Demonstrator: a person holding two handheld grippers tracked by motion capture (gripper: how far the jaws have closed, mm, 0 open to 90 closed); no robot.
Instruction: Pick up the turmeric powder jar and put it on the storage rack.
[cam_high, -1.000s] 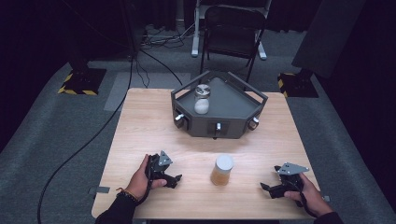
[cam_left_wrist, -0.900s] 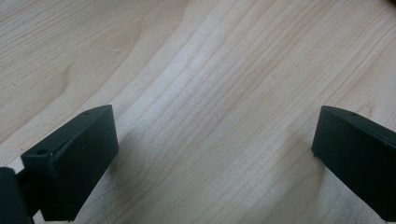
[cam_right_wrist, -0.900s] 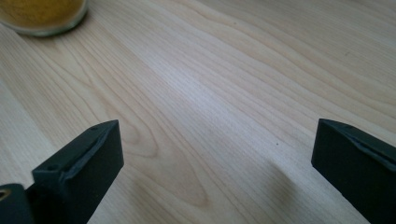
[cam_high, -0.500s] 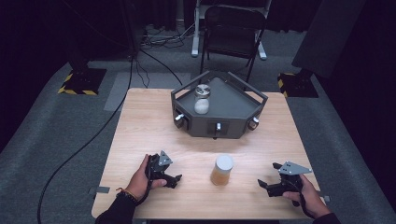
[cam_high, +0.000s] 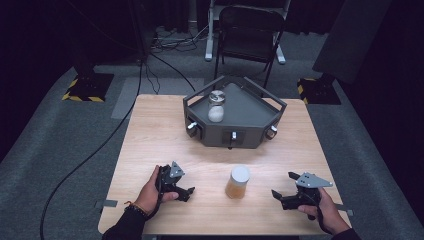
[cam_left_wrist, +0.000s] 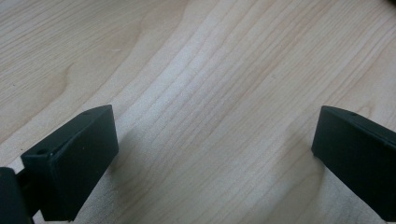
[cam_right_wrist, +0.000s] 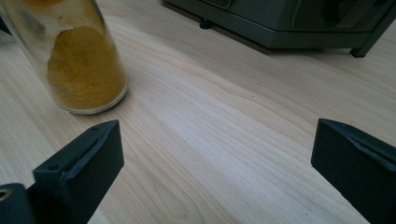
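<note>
Now | left gripper (cam_high: 186, 191) open, empty | right gripper (cam_high: 282, 196) open | spice jar (cam_right_wrist: 74, 60) top cropped in right gripper view

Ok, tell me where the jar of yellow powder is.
In the high view the jar of yellow powder stands on the table, between both grippers, before the grey rack.

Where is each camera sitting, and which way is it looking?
High view: sits above the person's side, looking forward and down on the table, the grey tray, the jar of yellow powder; both hands and grippers show, left gripper, right gripper.
Left gripper view: rides on the left gripper, looking down at bare wood; its two black jaws show, wide apart.
Right gripper view: rides on the right gripper, looking across the table; its jaws show, wide apart.
Shared: the high view and right gripper view both show the jar and tray.
</note>
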